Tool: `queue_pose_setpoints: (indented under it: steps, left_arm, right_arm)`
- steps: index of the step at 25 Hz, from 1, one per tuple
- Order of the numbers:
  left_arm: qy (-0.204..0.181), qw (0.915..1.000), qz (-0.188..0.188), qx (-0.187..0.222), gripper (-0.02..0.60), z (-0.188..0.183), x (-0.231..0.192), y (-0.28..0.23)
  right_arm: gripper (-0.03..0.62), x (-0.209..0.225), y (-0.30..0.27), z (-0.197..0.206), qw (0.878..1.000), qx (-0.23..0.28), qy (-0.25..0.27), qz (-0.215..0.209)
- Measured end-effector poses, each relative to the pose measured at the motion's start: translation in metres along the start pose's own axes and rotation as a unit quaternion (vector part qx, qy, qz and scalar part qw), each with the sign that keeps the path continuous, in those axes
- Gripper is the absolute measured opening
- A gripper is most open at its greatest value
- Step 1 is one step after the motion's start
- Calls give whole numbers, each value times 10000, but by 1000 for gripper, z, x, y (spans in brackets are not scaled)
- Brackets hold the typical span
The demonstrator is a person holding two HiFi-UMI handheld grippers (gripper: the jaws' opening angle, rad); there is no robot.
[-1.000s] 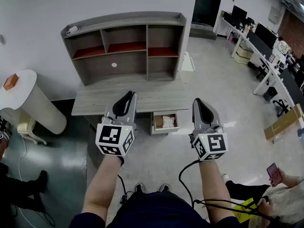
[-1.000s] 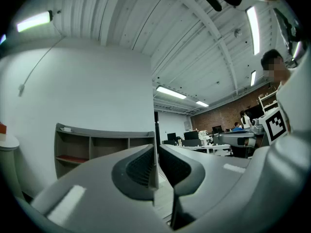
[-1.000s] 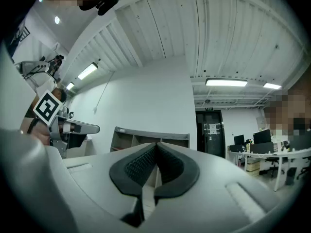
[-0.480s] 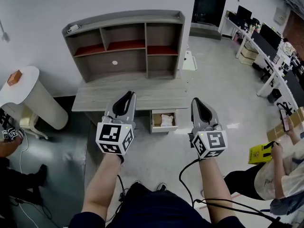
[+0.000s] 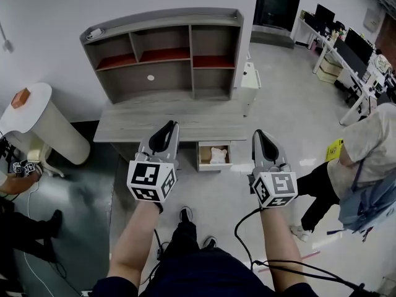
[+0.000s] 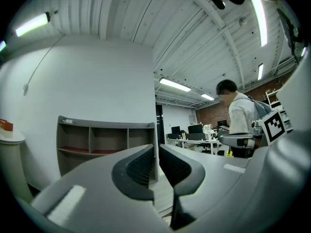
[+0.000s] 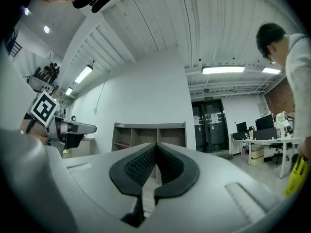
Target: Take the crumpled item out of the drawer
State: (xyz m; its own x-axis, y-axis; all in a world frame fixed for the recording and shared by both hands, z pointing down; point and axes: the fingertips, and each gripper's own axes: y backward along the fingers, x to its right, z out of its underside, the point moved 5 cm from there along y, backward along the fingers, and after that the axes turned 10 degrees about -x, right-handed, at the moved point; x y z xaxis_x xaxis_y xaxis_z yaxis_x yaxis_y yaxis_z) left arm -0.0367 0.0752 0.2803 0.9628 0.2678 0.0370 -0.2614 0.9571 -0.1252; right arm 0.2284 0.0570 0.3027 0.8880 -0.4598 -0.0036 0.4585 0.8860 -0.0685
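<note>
The crumpled white item (image 5: 218, 155) lies in the open drawer (image 5: 201, 158) under the grey desk (image 5: 124, 127), seen in the head view. Both grippers hang in the air in front of the desk, well short of the drawer. My left gripper (image 5: 168, 126) is left of the drawer, jaws shut with nothing between them (image 6: 156, 147). On the drawer's other side, my right gripper (image 5: 258, 135) is also shut and empty (image 7: 156, 144). Both gripper views look level across the room at the shelf unit (image 7: 148, 135).
A grey shelf unit (image 5: 161, 54) stands on the desk's back. A white round table (image 5: 43, 129) with an orange object (image 5: 20, 97) is at the left. A person (image 5: 362, 159) stands on the floor at the right. Office desks (image 5: 346, 48) fill the far right.
The person at the right has stood up and come nearer. My feet have shifted under me. Both grippers hold the same pose, still shut.
</note>
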Motion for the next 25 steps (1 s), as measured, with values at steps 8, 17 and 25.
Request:
queue_pose_setpoints:
  steps: [8,17,25]
  left_arm:
    - [56,9998,205,-39,35,14,-32,-63]
    - [210,9969,719,-225,35,26,-89,-159]
    - [242,9921,1093,-570,35,59,-124,-217]
  right_arm:
    - [6,7,-58,15,9999,-131,49,74]
    - [6,14,-143,27,9971,-626,31,424]
    - [6,15,-202,41,9934,-905,128,686]
